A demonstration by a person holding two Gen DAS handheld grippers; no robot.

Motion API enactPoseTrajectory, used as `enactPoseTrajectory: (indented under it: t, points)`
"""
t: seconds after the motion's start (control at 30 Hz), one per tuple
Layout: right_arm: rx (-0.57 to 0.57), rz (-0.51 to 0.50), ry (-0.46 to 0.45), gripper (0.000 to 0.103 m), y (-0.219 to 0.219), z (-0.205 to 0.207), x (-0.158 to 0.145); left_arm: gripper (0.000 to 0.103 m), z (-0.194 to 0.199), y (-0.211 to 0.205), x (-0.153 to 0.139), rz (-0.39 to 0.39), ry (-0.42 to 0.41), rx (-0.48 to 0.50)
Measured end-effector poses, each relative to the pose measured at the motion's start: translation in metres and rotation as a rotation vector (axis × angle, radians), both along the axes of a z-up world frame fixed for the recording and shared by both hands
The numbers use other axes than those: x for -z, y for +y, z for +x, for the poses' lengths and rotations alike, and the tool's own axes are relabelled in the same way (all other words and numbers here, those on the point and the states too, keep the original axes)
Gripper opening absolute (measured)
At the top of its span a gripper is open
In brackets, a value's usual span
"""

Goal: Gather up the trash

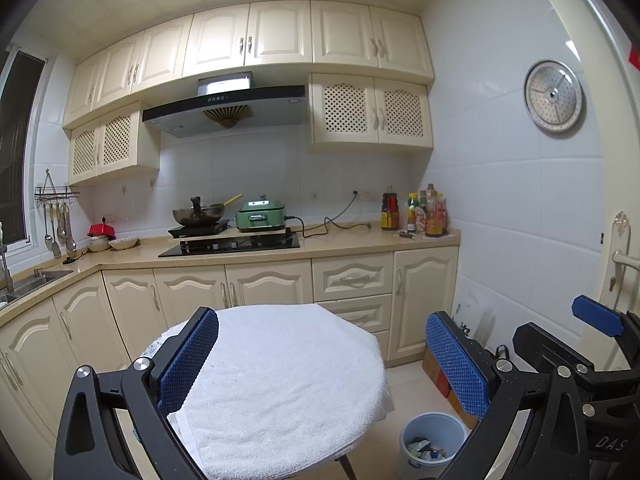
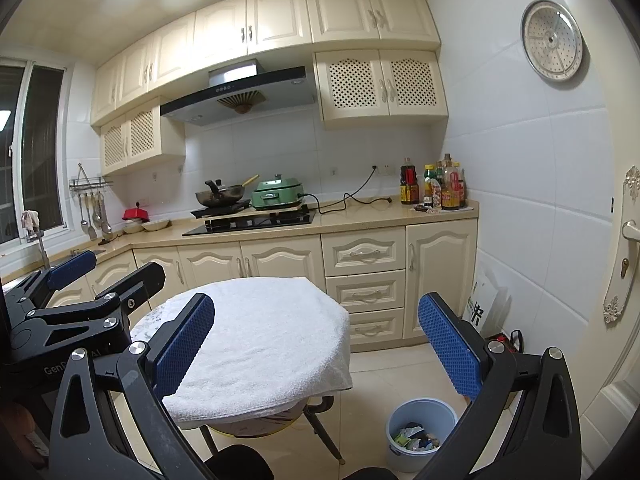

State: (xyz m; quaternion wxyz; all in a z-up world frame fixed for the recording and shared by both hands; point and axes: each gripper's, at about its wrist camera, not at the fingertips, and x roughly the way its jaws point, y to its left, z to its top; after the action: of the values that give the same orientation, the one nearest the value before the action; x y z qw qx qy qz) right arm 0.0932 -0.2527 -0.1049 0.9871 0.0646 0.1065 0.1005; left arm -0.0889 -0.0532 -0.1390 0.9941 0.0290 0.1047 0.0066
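Note:
A pale blue trash bin (image 1: 434, 438) stands on the floor to the right of a small round table (image 1: 280, 380) covered by a white towel. It holds several scraps of trash (image 2: 416, 438). The bin (image 2: 422, 432) and the table (image 2: 260, 336) also show in the right wrist view. My left gripper (image 1: 322, 360) is open and empty above the table. My right gripper (image 2: 316, 344) is open and empty above the table's right side. The right gripper shows at the right edge of the left wrist view (image 1: 600, 316), the left gripper at the left of the right wrist view (image 2: 104, 268).
Cream kitchen cabinets (image 1: 352, 280) and a counter with a stove (image 1: 232, 244), wok, green cooker (image 1: 262, 216) and sauce bottles (image 1: 424, 212) line the back. A sink (image 1: 28, 284) is at the left. A door (image 2: 624, 260) and boxes (image 1: 440, 376) are at the right.

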Motion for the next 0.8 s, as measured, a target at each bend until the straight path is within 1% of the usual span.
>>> enactPoseTrajectory:
  t: [0.8]
  points:
    - [0.01,-0.007,0.012,0.103,0.003,0.002,0.0,0.102,0.009,0.021,0.008,0.002,0.001,0.015]
